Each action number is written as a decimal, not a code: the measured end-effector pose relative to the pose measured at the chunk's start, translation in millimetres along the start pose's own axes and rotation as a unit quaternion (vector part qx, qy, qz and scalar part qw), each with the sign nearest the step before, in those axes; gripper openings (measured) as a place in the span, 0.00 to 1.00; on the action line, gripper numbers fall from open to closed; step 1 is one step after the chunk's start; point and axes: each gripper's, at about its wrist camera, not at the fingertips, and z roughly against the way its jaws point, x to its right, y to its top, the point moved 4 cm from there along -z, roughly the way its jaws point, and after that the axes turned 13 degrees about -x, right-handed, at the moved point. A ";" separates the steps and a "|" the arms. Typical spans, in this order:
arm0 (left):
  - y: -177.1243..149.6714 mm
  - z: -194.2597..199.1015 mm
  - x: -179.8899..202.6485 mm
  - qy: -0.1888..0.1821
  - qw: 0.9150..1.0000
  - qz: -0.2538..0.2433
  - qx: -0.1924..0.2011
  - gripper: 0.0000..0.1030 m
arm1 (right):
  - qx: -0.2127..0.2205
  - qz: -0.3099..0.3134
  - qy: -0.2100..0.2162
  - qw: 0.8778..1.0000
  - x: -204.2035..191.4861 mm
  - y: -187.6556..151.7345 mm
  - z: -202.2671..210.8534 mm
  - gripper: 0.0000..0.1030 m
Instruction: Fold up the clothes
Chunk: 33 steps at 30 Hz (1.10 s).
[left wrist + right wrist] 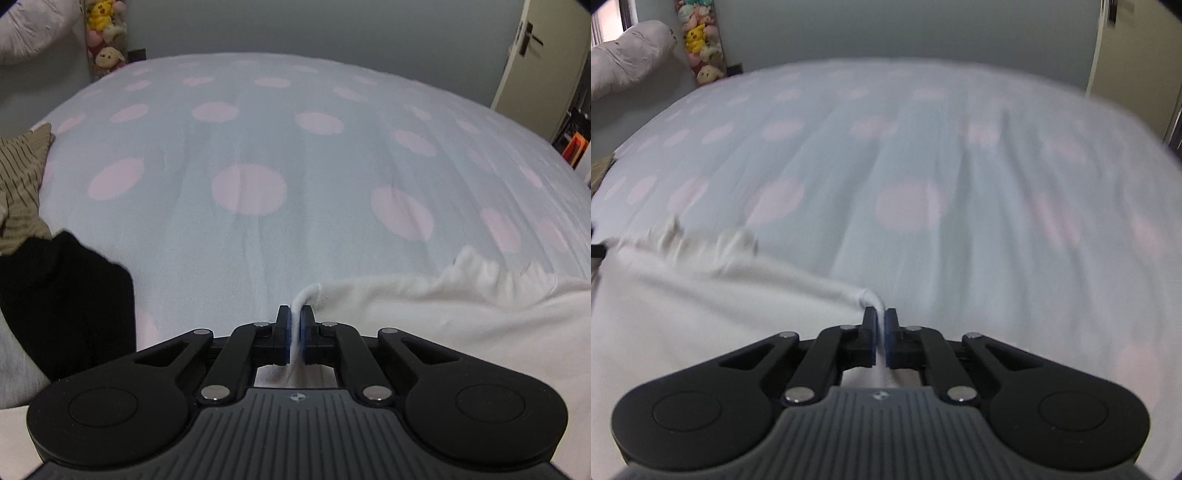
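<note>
On the dotted bed sheet a white garment is spread; its edge is pinched by the left gripper and, seemingly, through blur, the right gripper; thin bites could slip if pulled unevenly.

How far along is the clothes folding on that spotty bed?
Early. Nothing looks folded yet. In hand: the left gripper and right gripper are each shut on an edge of the white garment, which is bunched on the bedspread. Left: folding it, plus the black garment and striped garment heaped aside.
</note>
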 end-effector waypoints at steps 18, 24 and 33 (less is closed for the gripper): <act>-0.9 15.0 -25.8 -0.028 0.999 -0.028 -0.038 0.35 | -0.015 -0.009 -0.011 1.000 0.9 -0.3 -13.7 0.19; -29.6 84.8 -68.5 -0.021 0.999 -0.034 -0.023 0.39 | 0.046 -0.006 0.007 0.999 -26.0 -47.5 53.2 0.22; -86.8 195.2 -147.9 0.047 0.999 -0.021 -0.005 0.44 | 0.021 -0.049 0.036 0.998 -92.2 -185.4 109.2 0.38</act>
